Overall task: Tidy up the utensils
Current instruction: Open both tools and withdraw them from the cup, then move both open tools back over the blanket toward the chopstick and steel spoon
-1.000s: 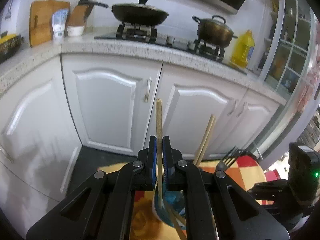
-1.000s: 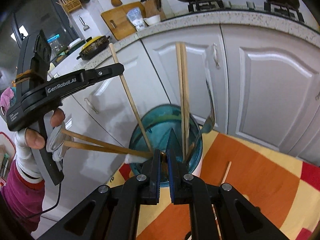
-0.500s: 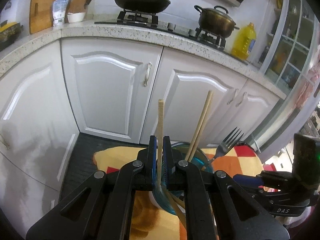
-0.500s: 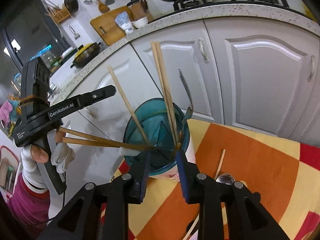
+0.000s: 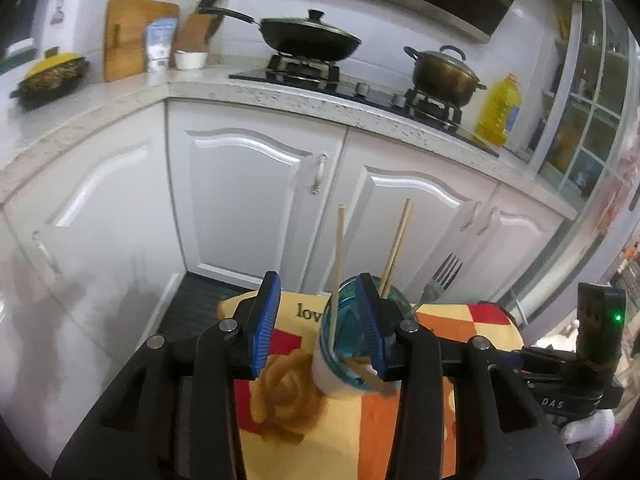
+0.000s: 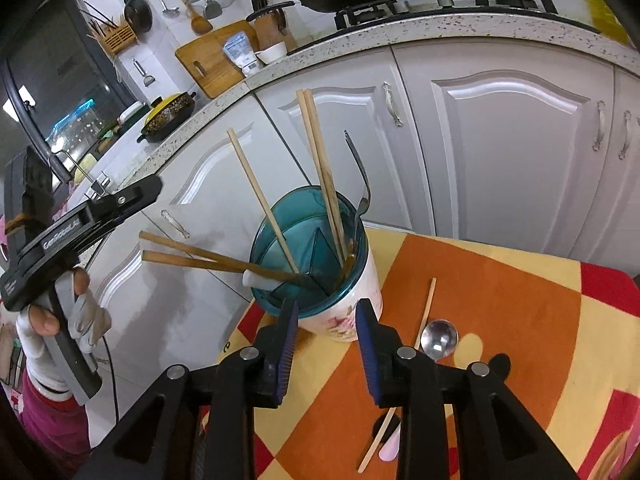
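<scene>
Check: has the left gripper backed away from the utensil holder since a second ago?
Yes. The left gripper has drawn back and released the chopstick; the utensil holder and cabinet doors look smaller.

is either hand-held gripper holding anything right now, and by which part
Nothing is held. The left hand-held gripper is opening, its pads clear of the chopstick in the holder. The right hand-held gripper is open and empty.

Pale wooden chopsticks (image 6: pixel 262 202) stand in a glossy teal-rimmed holder (image 6: pixel 320 272) beside a shiny metal spoon (image 6: pixel 439 339).
</scene>
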The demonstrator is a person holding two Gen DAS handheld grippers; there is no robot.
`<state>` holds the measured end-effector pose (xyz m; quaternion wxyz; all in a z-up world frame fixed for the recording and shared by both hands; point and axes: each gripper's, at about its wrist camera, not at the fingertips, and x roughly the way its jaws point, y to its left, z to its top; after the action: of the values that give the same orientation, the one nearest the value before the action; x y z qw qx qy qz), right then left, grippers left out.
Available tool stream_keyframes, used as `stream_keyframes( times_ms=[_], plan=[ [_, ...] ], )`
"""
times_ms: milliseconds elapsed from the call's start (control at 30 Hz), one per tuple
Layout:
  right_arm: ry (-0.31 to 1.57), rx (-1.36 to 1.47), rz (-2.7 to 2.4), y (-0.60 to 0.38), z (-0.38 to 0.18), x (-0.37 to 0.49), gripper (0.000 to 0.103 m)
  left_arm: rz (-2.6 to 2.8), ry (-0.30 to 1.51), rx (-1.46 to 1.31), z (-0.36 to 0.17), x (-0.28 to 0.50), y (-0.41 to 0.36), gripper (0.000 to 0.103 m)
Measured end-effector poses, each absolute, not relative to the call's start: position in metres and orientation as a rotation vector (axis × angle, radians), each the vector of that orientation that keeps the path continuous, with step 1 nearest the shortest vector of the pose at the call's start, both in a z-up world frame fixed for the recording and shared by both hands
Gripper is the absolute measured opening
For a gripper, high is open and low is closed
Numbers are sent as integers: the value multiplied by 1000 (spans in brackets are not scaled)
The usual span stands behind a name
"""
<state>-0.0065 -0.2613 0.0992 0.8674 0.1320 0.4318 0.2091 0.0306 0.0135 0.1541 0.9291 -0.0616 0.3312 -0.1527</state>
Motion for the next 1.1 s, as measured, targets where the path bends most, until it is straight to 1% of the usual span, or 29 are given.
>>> stream_keyframes(
  times_ms=[367, 700, 1100],
  plan=[
    [878, 236, 413, -259, 108, -39, 29, -247, 666, -48, 145, -19, 10, 39],
    [843, 229, 357, -270, 118, -60, 35, -233, 675, -26, 133, -51, -5, 39],
    [886, 219, 314, -283, 101, -74, 38, -250, 719, 26, 102, -74, -33, 40]
  ],
)
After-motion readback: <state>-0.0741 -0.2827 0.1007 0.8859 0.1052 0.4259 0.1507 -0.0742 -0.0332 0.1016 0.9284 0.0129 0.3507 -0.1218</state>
